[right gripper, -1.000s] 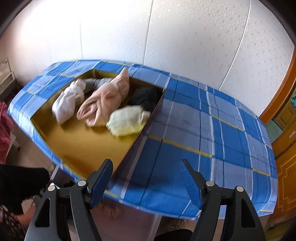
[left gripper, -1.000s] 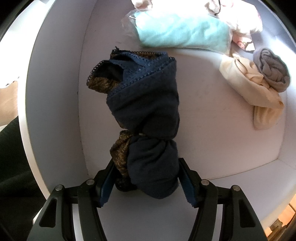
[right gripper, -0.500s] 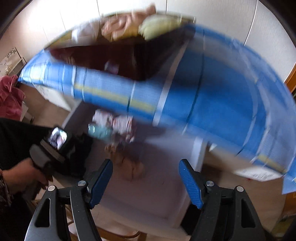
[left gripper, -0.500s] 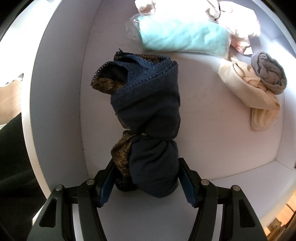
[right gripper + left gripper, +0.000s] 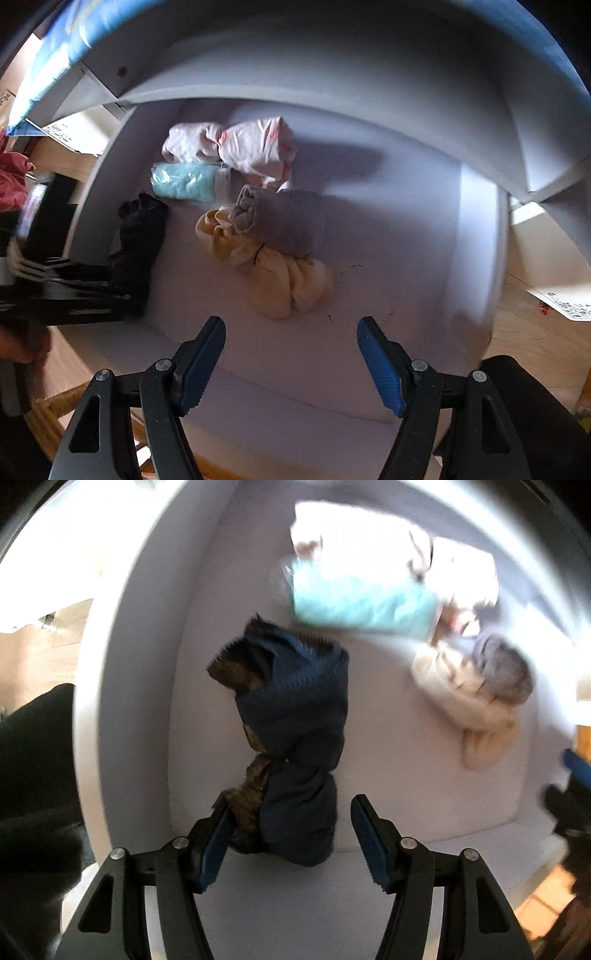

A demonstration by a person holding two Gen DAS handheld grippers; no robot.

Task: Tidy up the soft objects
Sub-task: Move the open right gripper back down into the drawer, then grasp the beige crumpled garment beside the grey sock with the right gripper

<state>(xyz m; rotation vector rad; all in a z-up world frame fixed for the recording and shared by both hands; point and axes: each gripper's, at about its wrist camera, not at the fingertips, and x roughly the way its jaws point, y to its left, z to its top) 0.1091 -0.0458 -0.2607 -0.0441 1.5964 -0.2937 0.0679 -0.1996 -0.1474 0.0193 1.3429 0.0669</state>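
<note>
A navy bundle with brown lace point(image 5: 295, 731) lies on the floor of a white drawer point(image 5: 388, 760), near its left wall. My left gripper point(image 5: 291, 812) hovers over the bundle's near end. Its left pad brushes the lace, while a gap shows at the right pad, so it stands open. The right wrist view shows the same bundle point(image 5: 138, 236) with the left gripper point(image 5: 74, 291) above it. My right gripper point(image 5: 291, 326) is open and empty over the drawer's front, and its blue pad point(image 5: 574, 768) shows at the edge of the left wrist view.
Also in the drawer are a teal packet point(image 5: 184, 181), pink-white garments point(image 5: 240, 147), a grey roll point(image 5: 284, 221) and a cream garment point(image 5: 280, 280). The drawer's right half point(image 5: 406, 229) is bare. A blue checked cloth point(image 5: 74, 33) hangs above.
The left gripper has lifted off the navy bundle, which stays on the drawer floor. The right gripper has swung down from the table top to above the drawer.
</note>
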